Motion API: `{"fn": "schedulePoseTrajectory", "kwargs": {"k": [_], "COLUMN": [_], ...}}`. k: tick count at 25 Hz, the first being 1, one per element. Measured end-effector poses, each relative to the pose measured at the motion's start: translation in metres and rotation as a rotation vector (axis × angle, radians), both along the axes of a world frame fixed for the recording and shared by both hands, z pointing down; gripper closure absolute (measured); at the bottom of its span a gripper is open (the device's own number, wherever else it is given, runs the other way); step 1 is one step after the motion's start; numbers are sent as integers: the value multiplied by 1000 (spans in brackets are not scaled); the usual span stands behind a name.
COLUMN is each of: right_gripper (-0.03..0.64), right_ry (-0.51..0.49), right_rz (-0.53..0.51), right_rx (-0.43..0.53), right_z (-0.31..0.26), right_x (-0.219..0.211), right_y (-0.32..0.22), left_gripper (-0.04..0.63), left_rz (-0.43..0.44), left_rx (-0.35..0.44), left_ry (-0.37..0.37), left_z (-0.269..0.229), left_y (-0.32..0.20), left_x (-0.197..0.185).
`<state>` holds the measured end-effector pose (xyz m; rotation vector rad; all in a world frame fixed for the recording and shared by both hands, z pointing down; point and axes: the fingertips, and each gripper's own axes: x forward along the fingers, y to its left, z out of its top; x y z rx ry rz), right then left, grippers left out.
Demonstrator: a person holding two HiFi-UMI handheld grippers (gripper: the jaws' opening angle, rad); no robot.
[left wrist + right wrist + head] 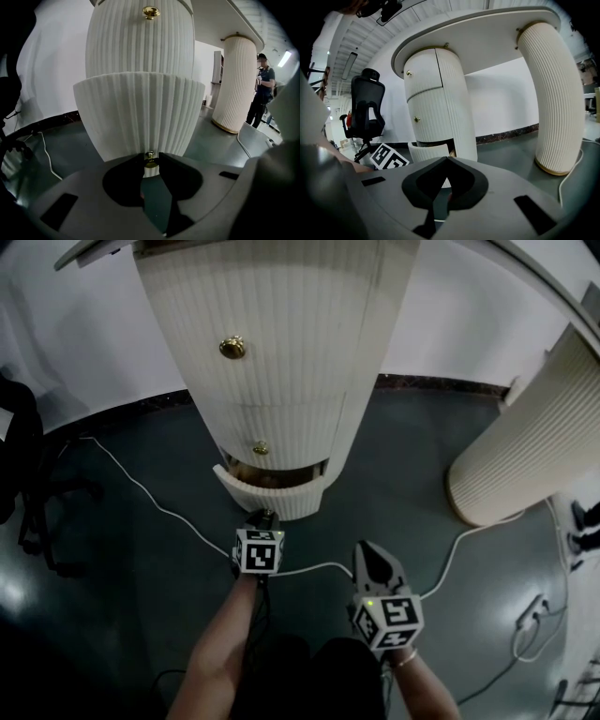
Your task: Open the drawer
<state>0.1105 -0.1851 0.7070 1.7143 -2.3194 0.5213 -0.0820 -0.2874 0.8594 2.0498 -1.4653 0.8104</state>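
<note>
The ribbed white cabinet (281, 343) has its bottom drawer (272, 491) pulled partly out, with a dark gap behind its front. My left gripper (265, 517) reaches down to that drawer's front. In the left gripper view the left gripper (150, 157) is shut on the drawer's small brass knob (150, 161), below the curved drawer front (140, 112). My right gripper (372, 559) hangs apart to the right above the floor. Its jaws meet tip to tip in the right gripper view, with nothing in the right gripper (446, 161).
Two more brass knobs (232, 347) (261, 447) sit on the fronts above. A ribbed column (525, 446) stands at the right. A white cable (141, 488) crosses the dark floor. A black office chair (28, 484) is at the left. A person (262, 89) stands far off.
</note>
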Motion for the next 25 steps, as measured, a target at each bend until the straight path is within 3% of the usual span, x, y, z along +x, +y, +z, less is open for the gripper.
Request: {"fn": "schedulePoseTrajectory", "kwargs": {"k": [25], "right_gripper": [614], "right_ry": [-8], "right_rz": [-22], "right_rx": [53], "right_z": [-32], "right_x": [-17], "right_y": [24], "left_gripper": [495], "left_rz": [42], "left_rx": [-74], "left_ry": [-2], "left_z": [4], "left_y": [118], "left_x": [-13]}}
